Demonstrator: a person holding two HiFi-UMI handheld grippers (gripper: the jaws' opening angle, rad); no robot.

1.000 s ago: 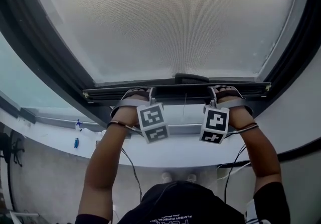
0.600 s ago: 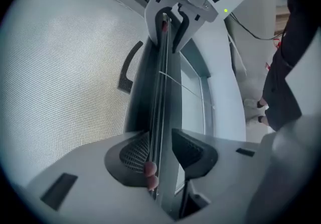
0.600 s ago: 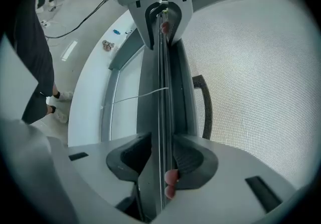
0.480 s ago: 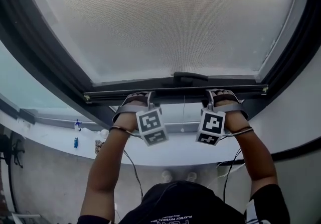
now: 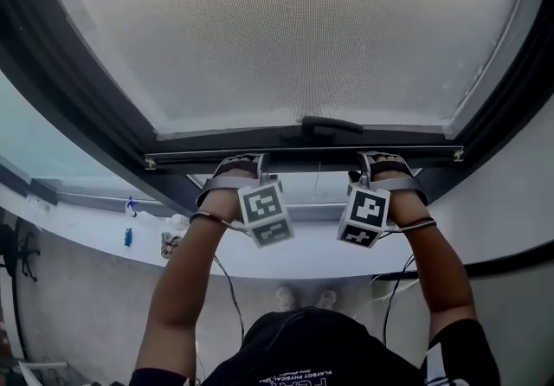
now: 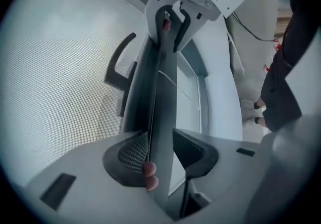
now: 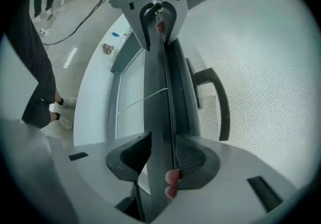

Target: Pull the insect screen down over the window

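Observation:
The insect screen's grey mesh [image 5: 294, 29] fills the window above its dark bottom bar [image 5: 303, 156], which has a black handle [image 5: 331, 126] at its middle. My left gripper [image 5: 247, 164] sits on the bar left of the handle. My right gripper [image 5: 381, 161] sits on it right of the handle. In the left gripper view the bar [image 6: 160, 92] runs between the jaws of the left gripper [image 6: 161, 150], with the pads against it. The right gripper view shows the right gripper [image 7: 160, 155] shut on the bar [image 7: 158, 97] in the same way.
A dark window frame [image 5: 78, 107] curves around the screen. A strip of uncovered glass [image 5: 316, 189] lies below the bar. A white sill [image 5: 104, 233] with small items [image 5: 173, 243] runs beneath. Cables [image 5: 227, 289] hang from both grippers towards the floor.
The bar and both grippers keep almost the same place in the window. Only the head view has shifted slightly.

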